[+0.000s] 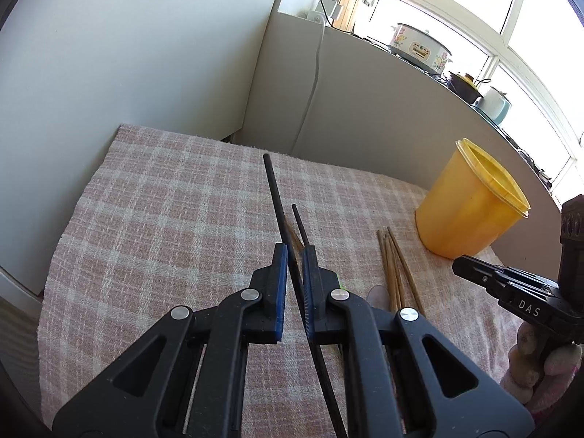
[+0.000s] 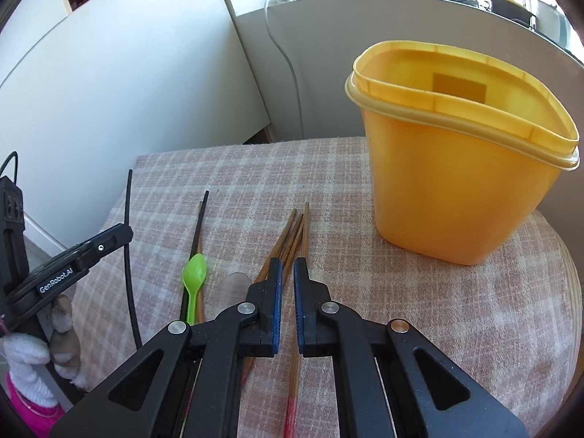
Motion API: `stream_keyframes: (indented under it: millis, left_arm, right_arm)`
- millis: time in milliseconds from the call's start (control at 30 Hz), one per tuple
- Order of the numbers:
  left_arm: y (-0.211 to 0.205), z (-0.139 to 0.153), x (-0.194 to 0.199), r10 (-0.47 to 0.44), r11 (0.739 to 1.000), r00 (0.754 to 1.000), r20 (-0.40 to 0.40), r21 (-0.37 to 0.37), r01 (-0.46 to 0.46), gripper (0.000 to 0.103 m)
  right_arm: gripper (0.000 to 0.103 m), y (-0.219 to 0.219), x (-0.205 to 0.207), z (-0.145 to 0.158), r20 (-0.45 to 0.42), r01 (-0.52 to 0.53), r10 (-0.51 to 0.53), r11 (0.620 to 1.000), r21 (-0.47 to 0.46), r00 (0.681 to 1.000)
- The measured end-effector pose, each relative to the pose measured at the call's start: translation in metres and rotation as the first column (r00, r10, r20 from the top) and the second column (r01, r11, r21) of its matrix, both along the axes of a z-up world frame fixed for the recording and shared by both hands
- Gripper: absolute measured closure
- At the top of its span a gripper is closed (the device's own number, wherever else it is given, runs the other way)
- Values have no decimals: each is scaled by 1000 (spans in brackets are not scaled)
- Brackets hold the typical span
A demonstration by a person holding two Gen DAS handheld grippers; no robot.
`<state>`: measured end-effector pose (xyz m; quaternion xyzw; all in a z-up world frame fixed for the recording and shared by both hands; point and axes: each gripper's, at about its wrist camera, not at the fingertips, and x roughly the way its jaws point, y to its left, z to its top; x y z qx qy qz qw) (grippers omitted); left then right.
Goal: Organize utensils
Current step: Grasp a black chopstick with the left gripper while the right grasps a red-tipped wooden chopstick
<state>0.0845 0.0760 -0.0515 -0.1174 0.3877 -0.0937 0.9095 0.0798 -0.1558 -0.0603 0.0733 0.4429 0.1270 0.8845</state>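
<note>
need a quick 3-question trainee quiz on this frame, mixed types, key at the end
1. True or false: chopsticks stick out of the yellow tub.
2. What colour is the small spoon lying on the checked cloth?
3. The left tongs are shut on: A) a wooden chopstick B) a black chopstick C) the spoon.

Key: 1 false, nothing sticks out of it. 2 green. 3 B, the black chopstick.
</note>
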Motion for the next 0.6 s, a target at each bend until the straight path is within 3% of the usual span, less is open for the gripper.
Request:
stream_keyframes:
  millis: [133, 233, 333, 367, 467, 600]
  left_arm:
    - [-4, 12, -4, -16, 1000, 1000, 24, 6, 16, 97]
    - [-5, 9, -2, -15, 1000, 1000, 14, 24, 14, 97]
    - [-8, -8, 7, -5, 1000, 999, -48, 24, 6, 97]
    - [-9, -15, 12, 1, 1000, 997, -83, 17, 0, 95]
    - [-9, -32, 26, -3, 1000, 988, -154, 22, 7, 75]
    - [-18, -43, 39, -17, 995, 982, -191, 91, 35, 75]
  right_arm:
    - [98, 5, -2, 7, 25, -18, 19, 999, -49, 1000]
    - [98, 10, 10, -6, -53, -20, 17, 998, -51, 998]
    - [95, 16, 25, -26, -131, -41, 33, 998, -55, 991]
    - [95, 19, 28, -31, -144, -50, 39, 996, -72, 989]
    - [95, 26, 36, -43, -185, -65, 42, 991, -118, 982]
    - [92, 36, 43, -49, -204, -102, 65, 979, -178, 977]
